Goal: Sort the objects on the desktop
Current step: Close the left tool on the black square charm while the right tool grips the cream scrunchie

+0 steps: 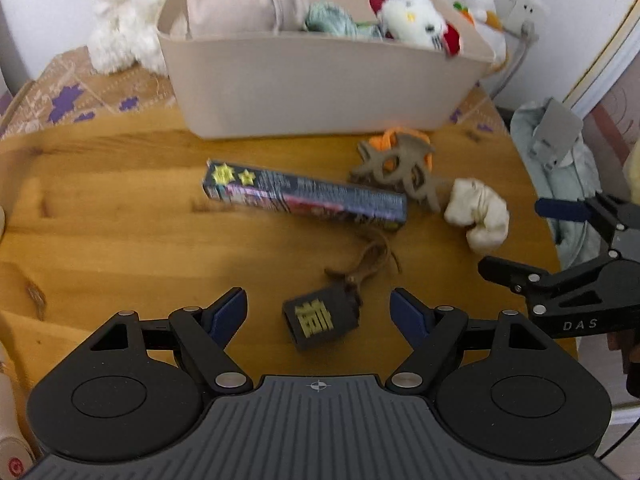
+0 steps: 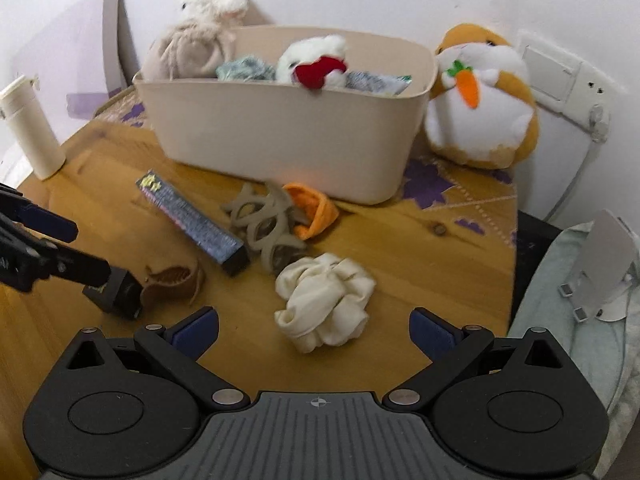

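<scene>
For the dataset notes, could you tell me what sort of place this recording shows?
Probably a home bedroom or living space: a small wooden table against a wall, a beige bin of plush toys, a hamster plush beside it, and bedding-like fabric at the table's edge.

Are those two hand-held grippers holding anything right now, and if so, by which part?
Nothing is held. The left hand-held gripper is open around the dark tag, not touching it; the right hand-held gripper is open near the cream cloth.

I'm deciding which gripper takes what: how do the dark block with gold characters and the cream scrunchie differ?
The dark block is boxy and hard-edged with a brown leather strap; the cream scrunchie is soft, crumpled fabric. The block lies before the left gripper, the scrunchie before the right gripper. Both rest loose on the wooden table.
</scene>
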